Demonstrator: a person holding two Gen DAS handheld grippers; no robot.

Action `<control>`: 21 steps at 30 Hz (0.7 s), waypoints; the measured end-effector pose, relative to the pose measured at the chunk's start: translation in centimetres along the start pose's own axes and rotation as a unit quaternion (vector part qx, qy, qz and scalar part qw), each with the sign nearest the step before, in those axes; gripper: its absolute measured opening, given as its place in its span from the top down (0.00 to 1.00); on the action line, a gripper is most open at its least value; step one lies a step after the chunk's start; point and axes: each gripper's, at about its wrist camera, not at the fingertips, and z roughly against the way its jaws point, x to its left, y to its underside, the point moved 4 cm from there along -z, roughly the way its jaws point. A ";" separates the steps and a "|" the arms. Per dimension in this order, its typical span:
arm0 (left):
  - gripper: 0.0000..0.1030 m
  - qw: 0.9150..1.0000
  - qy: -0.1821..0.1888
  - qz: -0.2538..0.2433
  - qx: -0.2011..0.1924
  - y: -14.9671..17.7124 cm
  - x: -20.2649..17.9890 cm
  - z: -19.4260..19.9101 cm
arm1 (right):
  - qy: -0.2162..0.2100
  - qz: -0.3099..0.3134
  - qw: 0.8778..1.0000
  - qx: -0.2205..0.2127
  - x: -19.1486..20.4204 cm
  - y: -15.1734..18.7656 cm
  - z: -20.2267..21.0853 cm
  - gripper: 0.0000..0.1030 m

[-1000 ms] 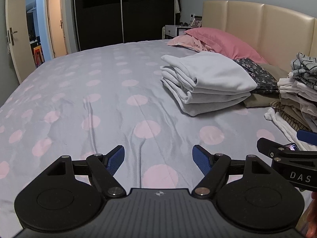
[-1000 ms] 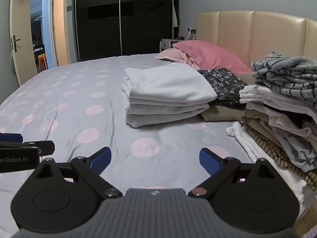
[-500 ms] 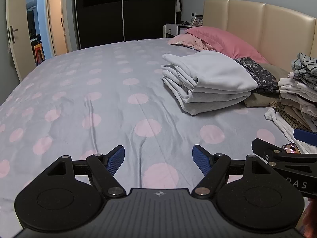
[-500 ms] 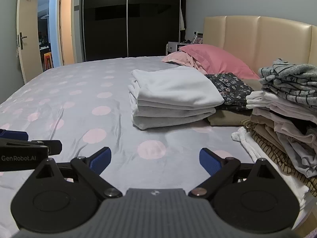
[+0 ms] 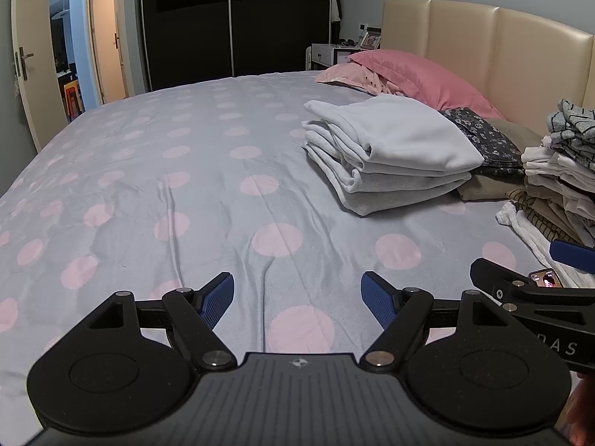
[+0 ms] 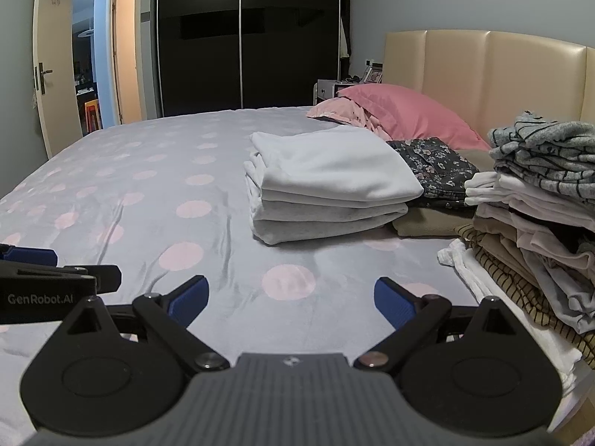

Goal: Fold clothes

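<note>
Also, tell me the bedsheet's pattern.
Bedsheet: pale grey-lilac with pink polka dots, clearest in the left wrist view.

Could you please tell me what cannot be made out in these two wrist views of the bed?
- Tall clothes pile: its right side is cut off by the edge in both views.
- Beige garment: mostly hidden under the floral garment and behind the white folded stack.
- Phone screen: too small to read, partly behind the right gripper in the left view.
- Nightstand items: too small to identify.
</note>
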 end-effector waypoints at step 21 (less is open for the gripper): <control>0.27 1.000 -0.003 0.000 0.000 0.1 -0.1 0.0 | 0.000 0.002 1.000 -0.003 0.2 0.0 0.3 0.06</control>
